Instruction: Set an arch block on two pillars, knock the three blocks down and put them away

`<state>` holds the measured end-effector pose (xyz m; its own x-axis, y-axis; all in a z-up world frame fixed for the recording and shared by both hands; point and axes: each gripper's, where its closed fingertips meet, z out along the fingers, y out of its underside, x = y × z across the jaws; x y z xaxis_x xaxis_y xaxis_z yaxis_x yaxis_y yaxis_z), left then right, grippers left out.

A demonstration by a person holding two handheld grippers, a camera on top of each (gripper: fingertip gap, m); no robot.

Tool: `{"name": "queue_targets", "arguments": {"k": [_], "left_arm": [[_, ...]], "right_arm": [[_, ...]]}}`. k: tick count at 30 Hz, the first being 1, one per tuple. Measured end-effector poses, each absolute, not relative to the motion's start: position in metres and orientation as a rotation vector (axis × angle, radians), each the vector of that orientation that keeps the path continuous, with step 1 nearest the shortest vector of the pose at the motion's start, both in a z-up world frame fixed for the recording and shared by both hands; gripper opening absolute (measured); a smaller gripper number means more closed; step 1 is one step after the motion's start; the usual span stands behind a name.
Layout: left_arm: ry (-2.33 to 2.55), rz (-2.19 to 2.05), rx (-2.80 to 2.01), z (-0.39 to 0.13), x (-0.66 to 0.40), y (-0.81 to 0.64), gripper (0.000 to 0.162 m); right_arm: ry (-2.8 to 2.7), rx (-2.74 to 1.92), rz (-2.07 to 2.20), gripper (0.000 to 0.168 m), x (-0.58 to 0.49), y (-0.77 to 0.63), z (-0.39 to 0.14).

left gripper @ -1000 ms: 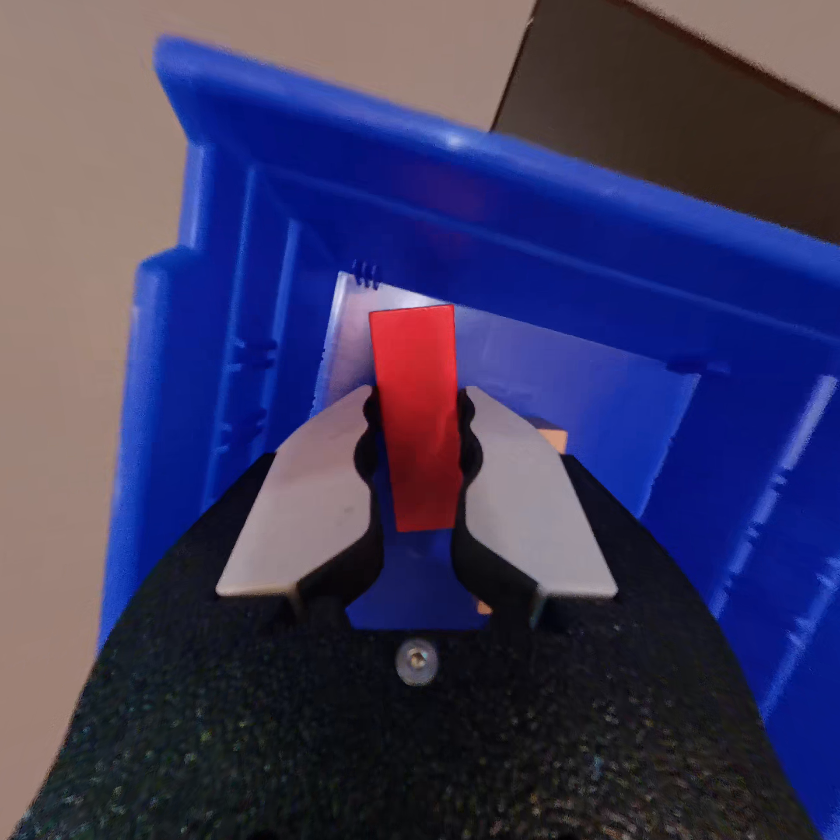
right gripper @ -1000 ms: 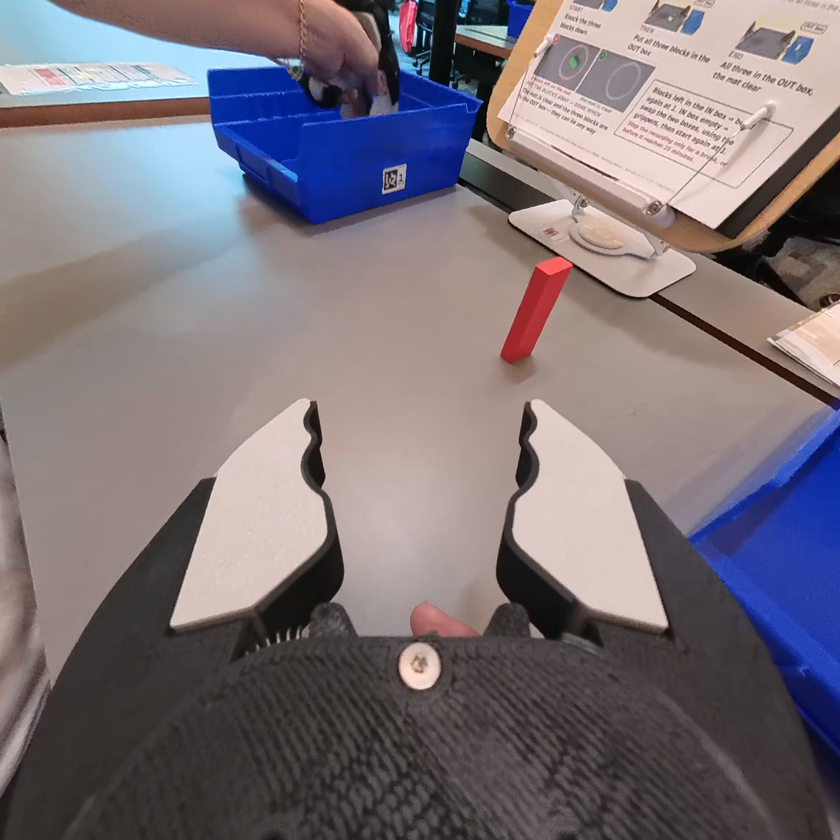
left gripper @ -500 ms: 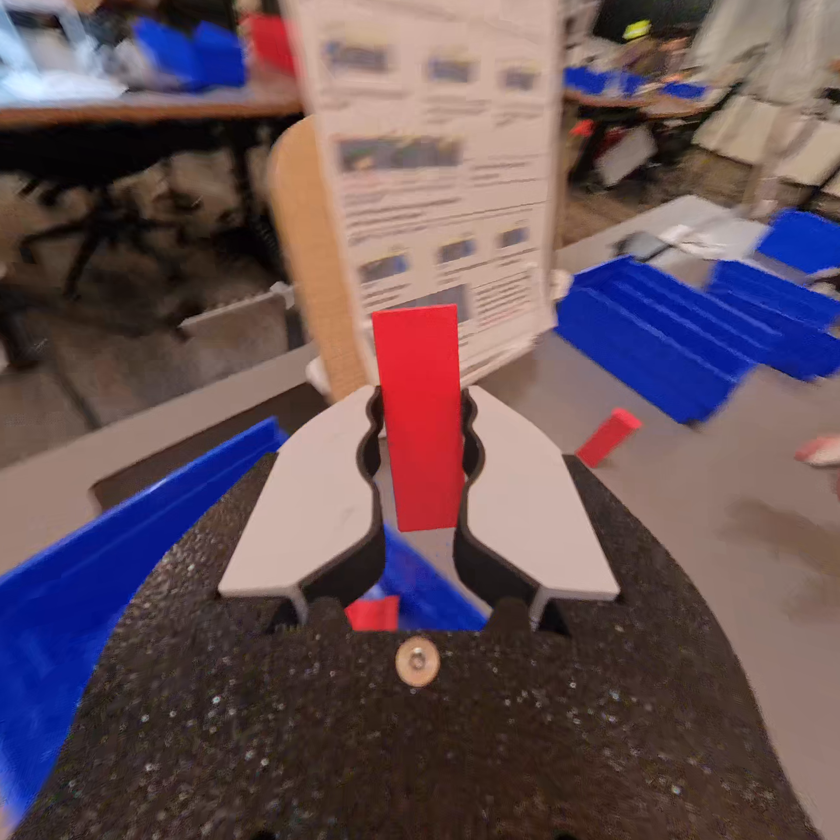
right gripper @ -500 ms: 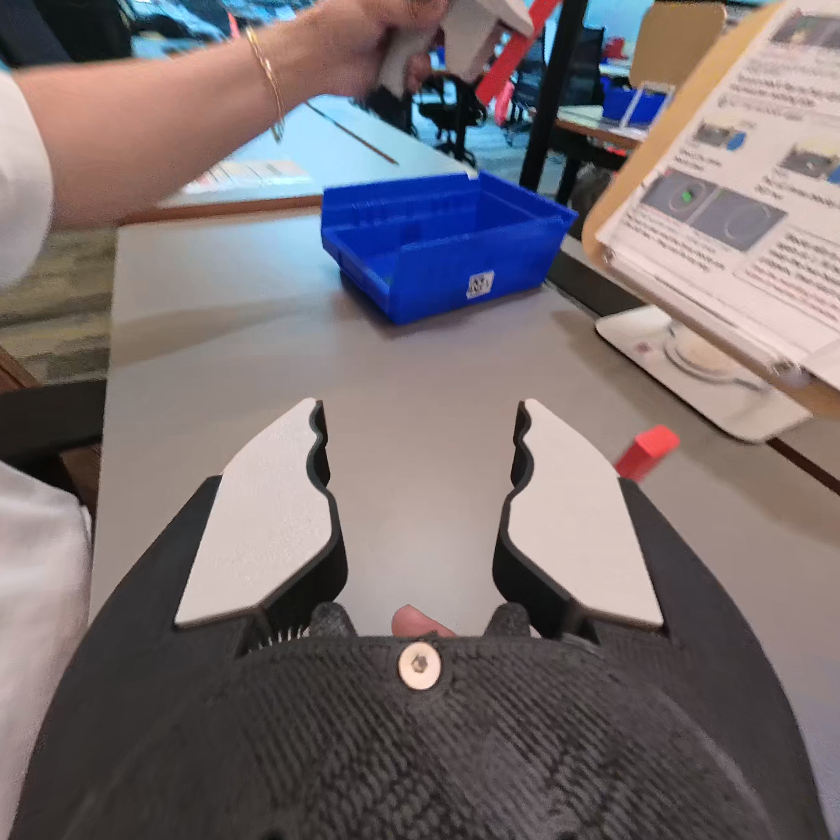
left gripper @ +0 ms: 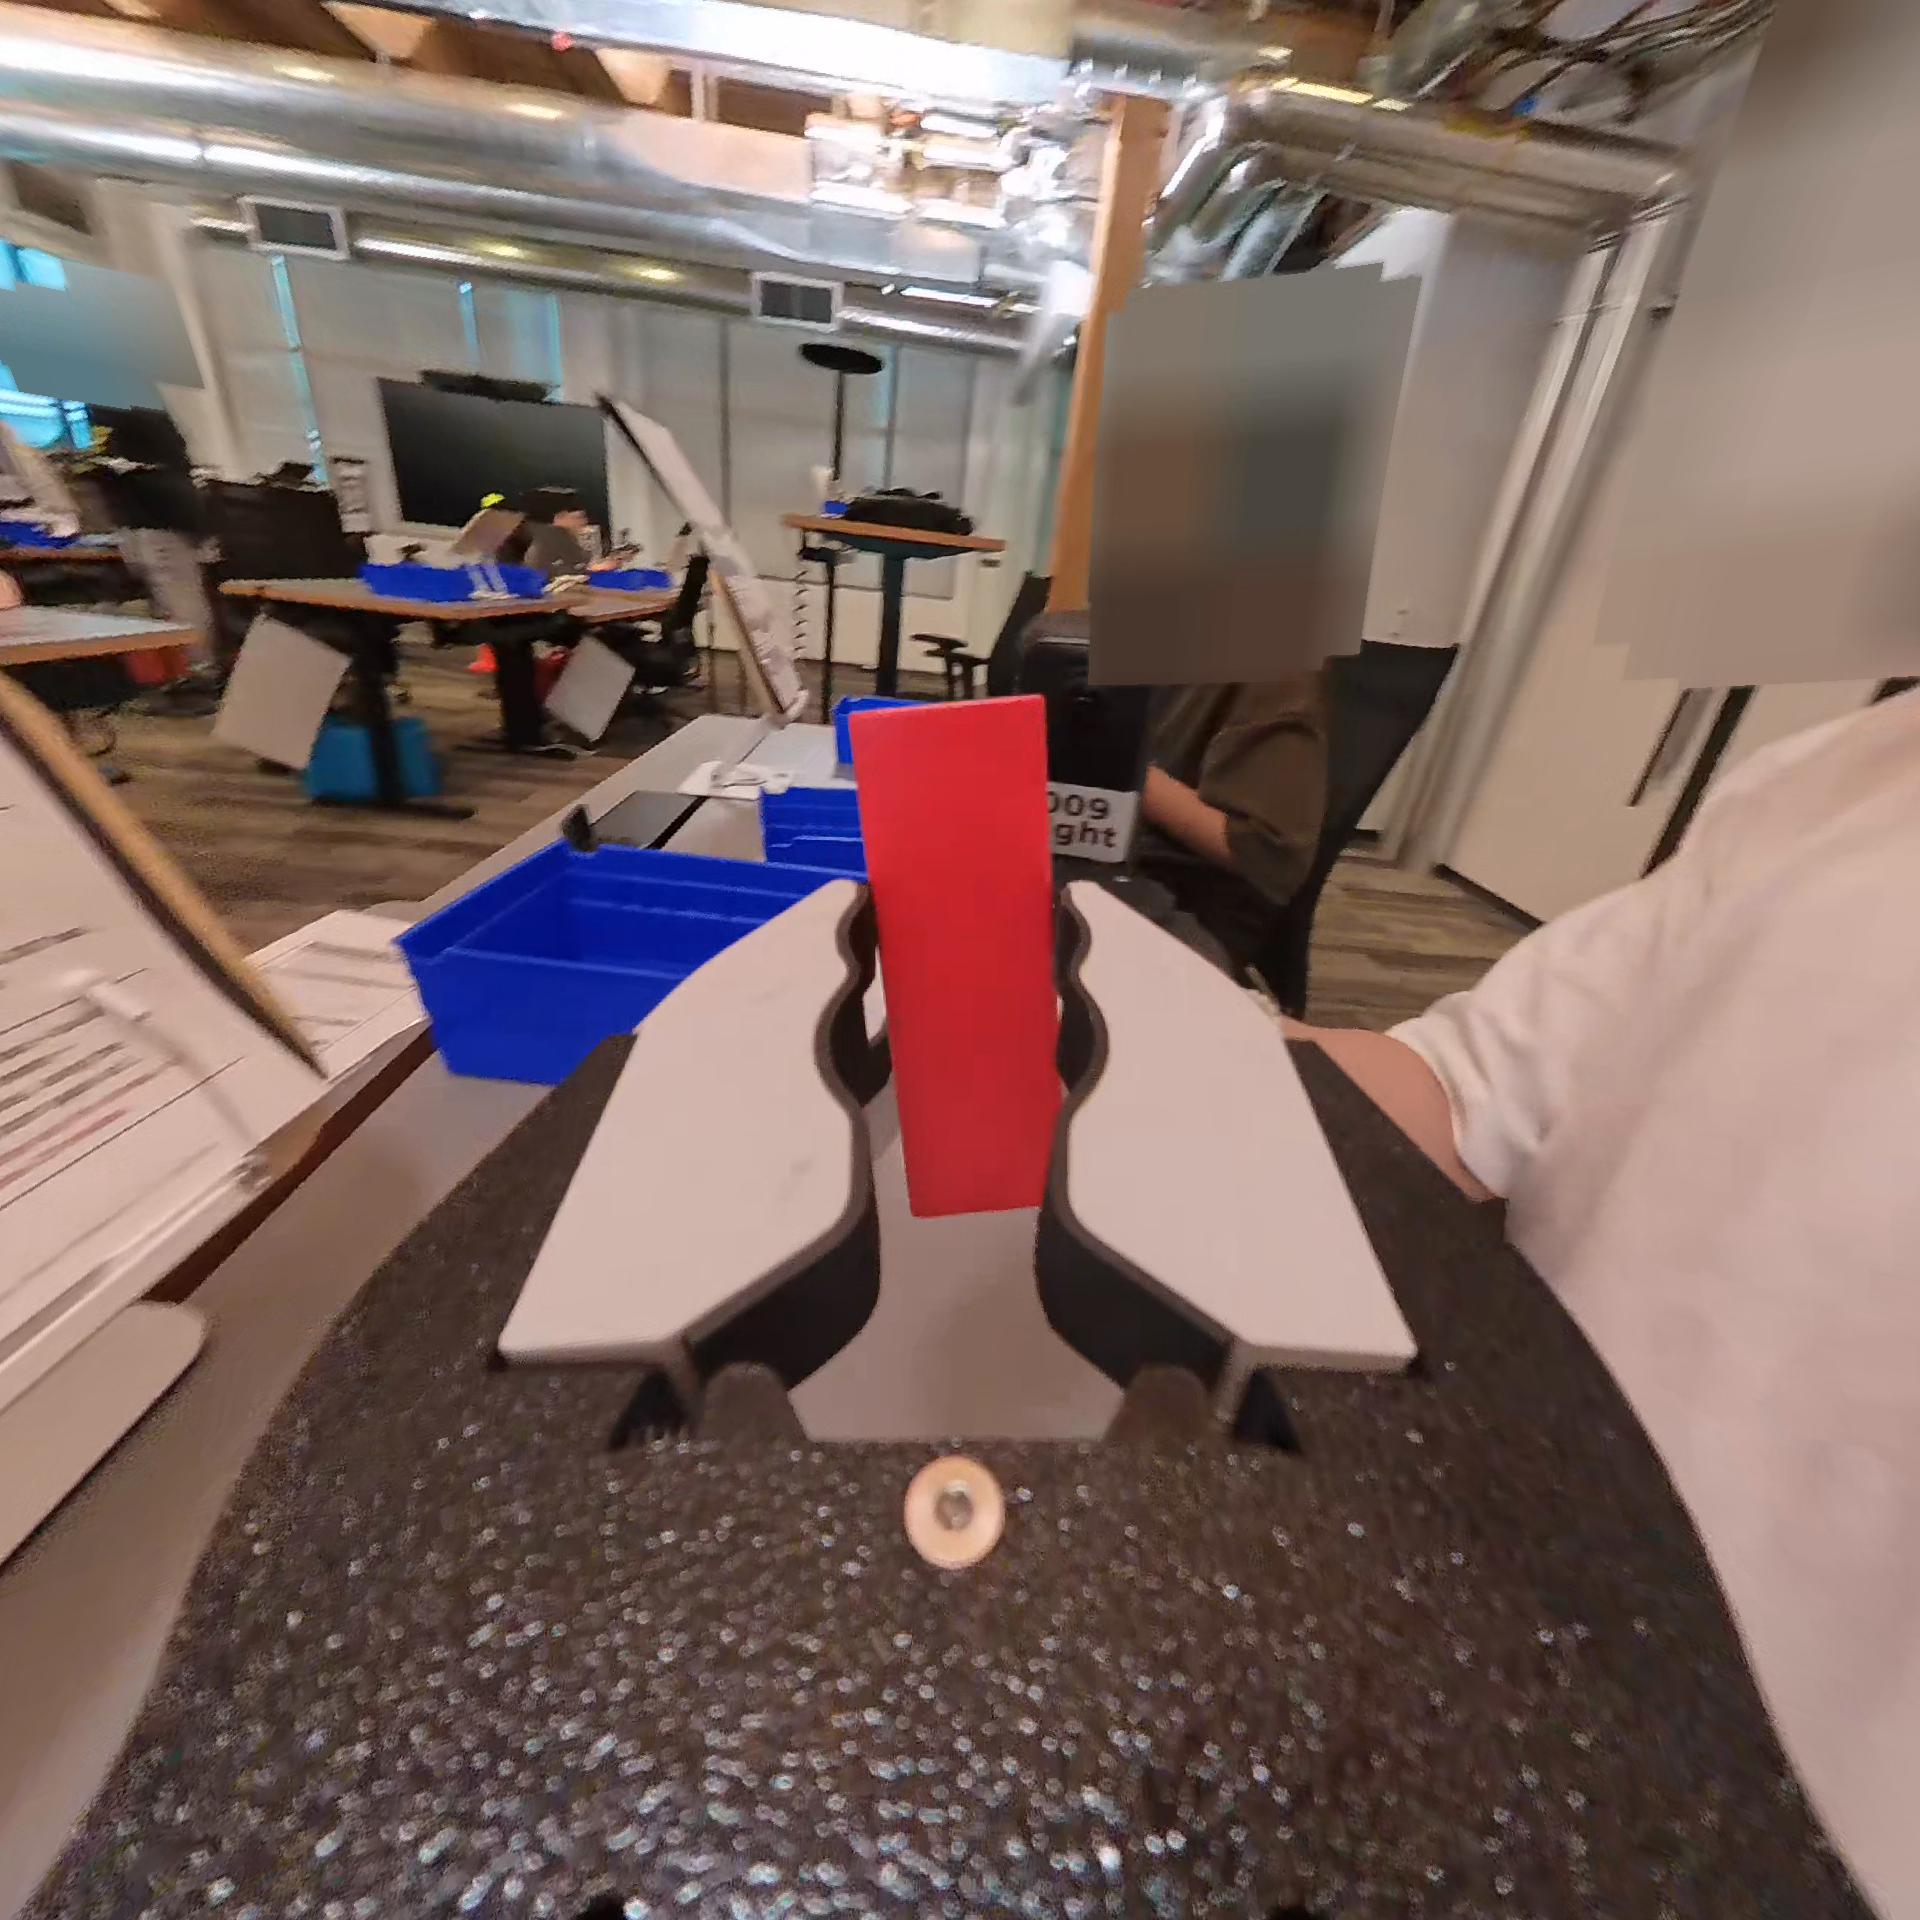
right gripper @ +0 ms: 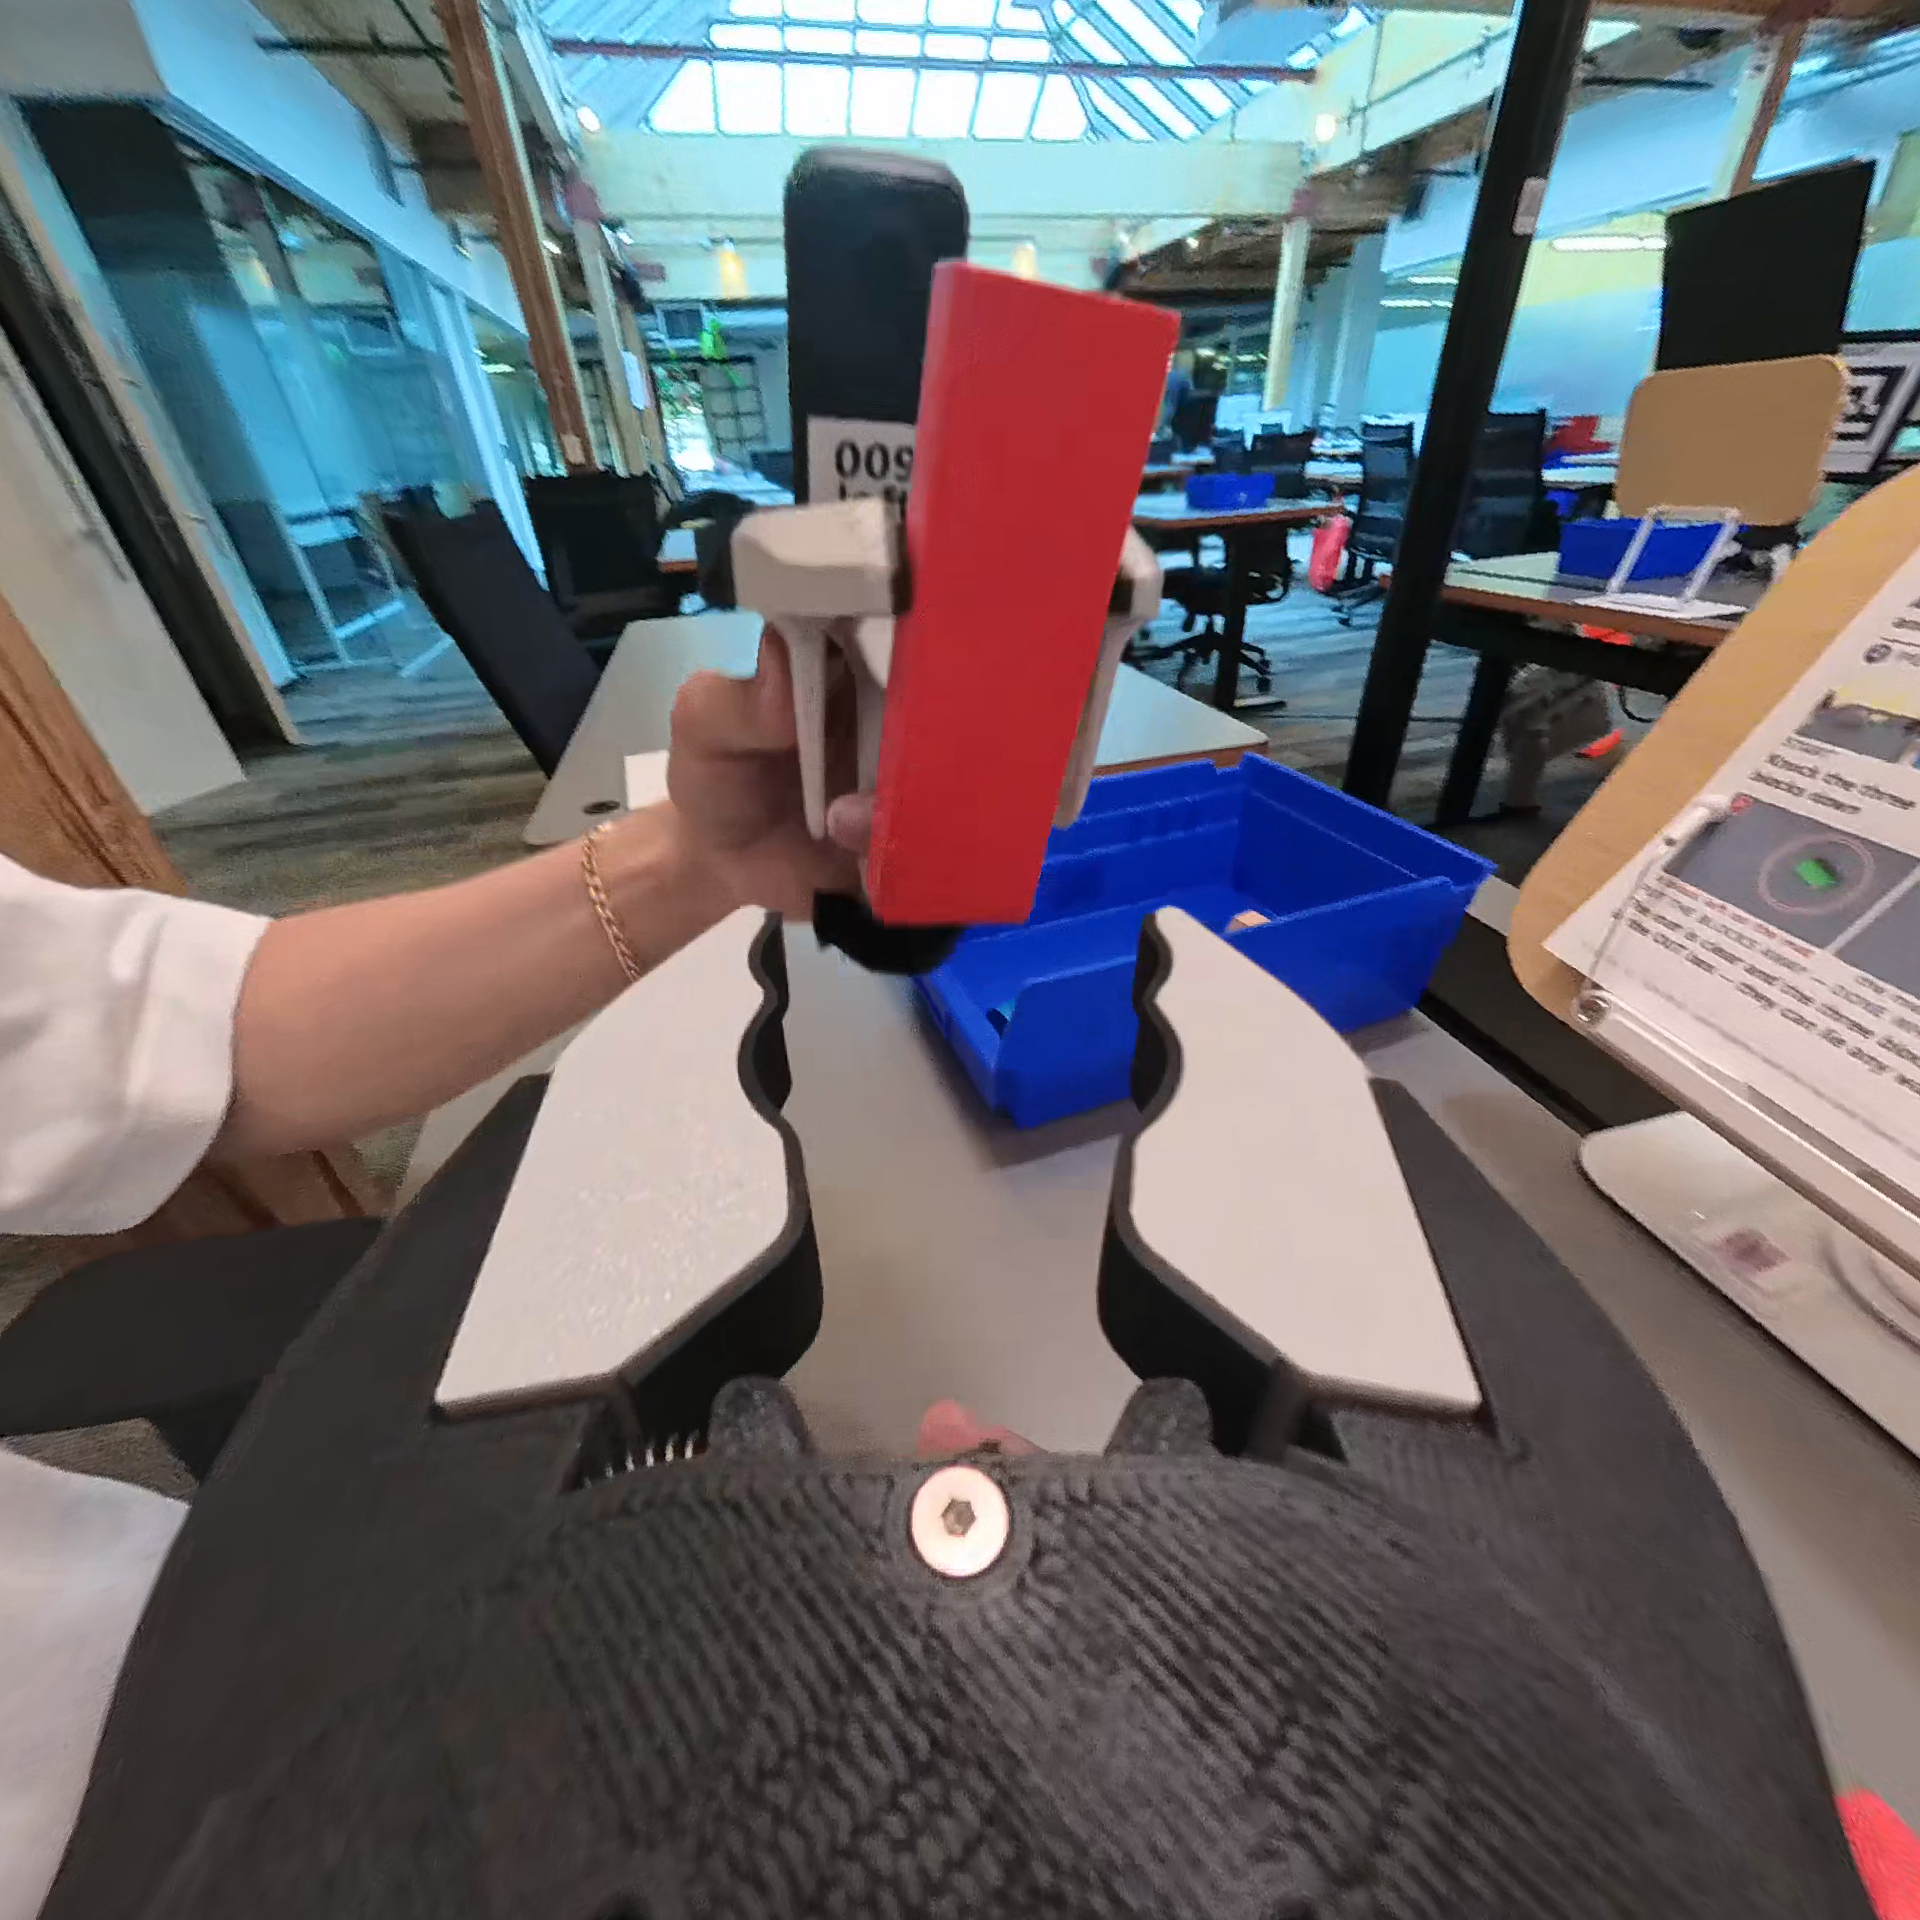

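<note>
The left gripper [left gripper: 961, 1049] is clamping a red block [left gripper: 956, 956], seemingly stiff, light and smooth-faced, by its long flat sides, while the right gripper [right gripper: 961, 1049] is gaping empty, block at its 12 o'clock.

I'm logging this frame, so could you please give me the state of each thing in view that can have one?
left gripper: shut on the red block, raised off the table
red block: clamped between the fingers, roughly upright, in the air
right gripper: open, empty, facing the block
blue bin: resting on the grey table, open-topped, a small tan thing inside
instruction sheet: propped tilted on its stand
</note>
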<state>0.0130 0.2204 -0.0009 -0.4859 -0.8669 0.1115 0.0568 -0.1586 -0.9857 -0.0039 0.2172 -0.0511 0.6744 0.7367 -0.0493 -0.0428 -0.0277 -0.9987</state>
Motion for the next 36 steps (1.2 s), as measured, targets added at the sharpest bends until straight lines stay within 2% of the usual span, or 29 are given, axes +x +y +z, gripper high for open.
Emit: {"name": "queue_targets", "arguments": {"k": [2,6,8,13,14,16,21,25,28,32,36], "left_arm": [[1.438,-1.759,-0.922,-0.004,0.014,0.208,0.032],[1.457,-1.801,-0.905,-0.011,0.018,0.198,0.032],[1.454,-1.812,-0.906,-0.014,0.019,0.196,0.032],[1.478,-1.772,-0.913,-0.019,0.019,0.195,0.031],[1.498,-1.759,-0.926,-0.02,0.017,0.195,0.034],[1.543,-1.757,-0.941,-0.015,0.014,0.194,0.067],[1.8,-1.56,-1.054,-0.025,0.013,0.196,0.068],[1.976,-1.344,-1.082,-0.04,0.014,0.192,0.061],[2.054,-1.204,-1.078,-0.051,0.015,0.193,0.045],[2.094,-1.187,-1.097,-0.059,0.016,0.191,0.034],[2.095,-1.158,-1.083,-0.063,0.018,0.19,0.033]], "right_arm": [[-0.624,-1.448,0.717,0.056,-0.006,0.212,-0.049],[-0.642,-1.43,0.724,0.051,-0.007,0.206,-0.052],[-0.648,-1.429,0.717,0.034,-0.006,0.206,-0.053],[-0.689,-1.458,0.684,0.033,-0.003,0.205,-0.061],[-0.707,-1.465,0.659,0.033,-0.002,0.204,-0.063],[-0.732,-1.478,0.624,0.033,0.0,0.203,-0.068],[-0.778,-1.475,0.586,0.033,0.005,0.2,-0.079],[-0.821,-1.514,0.51,0.033,0.009,0.2,-0.096],[-0.842,-1.533,0.497,0.033,0.009,0.198,-0.104],[-0.838,-1.551,0.485,0.033,0.013,0.197,-0.109],[-0.856,-1.571,0.481,0.033,0.014,0.196,-0.115]]}}
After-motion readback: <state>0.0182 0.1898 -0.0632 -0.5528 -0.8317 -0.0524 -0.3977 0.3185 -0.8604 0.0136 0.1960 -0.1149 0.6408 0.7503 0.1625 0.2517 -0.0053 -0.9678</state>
